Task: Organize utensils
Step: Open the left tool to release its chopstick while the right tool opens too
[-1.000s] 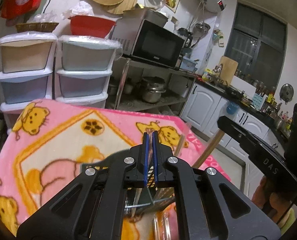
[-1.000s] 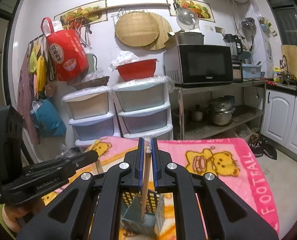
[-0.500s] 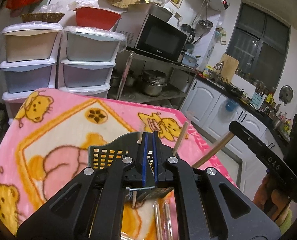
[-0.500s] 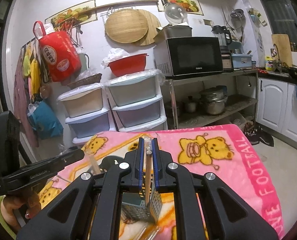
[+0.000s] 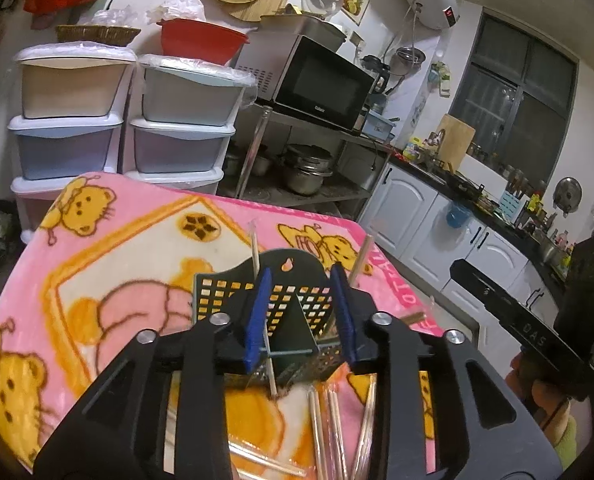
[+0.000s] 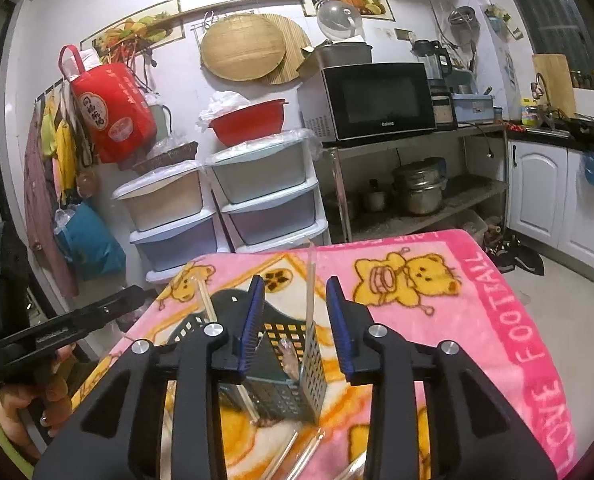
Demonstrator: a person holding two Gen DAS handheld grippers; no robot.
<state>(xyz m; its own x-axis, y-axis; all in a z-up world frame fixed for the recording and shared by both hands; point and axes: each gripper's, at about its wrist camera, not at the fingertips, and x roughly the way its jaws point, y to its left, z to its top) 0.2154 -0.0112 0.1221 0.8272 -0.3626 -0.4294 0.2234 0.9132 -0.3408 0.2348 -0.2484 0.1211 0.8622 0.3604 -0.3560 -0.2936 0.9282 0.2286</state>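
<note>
The pink blanket [image 5: 109, 264] covers the counter. On it, just ahead of both tools, stands the black perforated holder [image 5: 293, 300]. Left hand-held gripper [image 5: 300, 316] and right hand-held gripper [image 6: 295, 320] are both opening, and neither grips anything. The chopstick [image 6: 309, 280] leans loosely between the right's pads; a withdrawing pad could snag it or tip the light holder.
</note>
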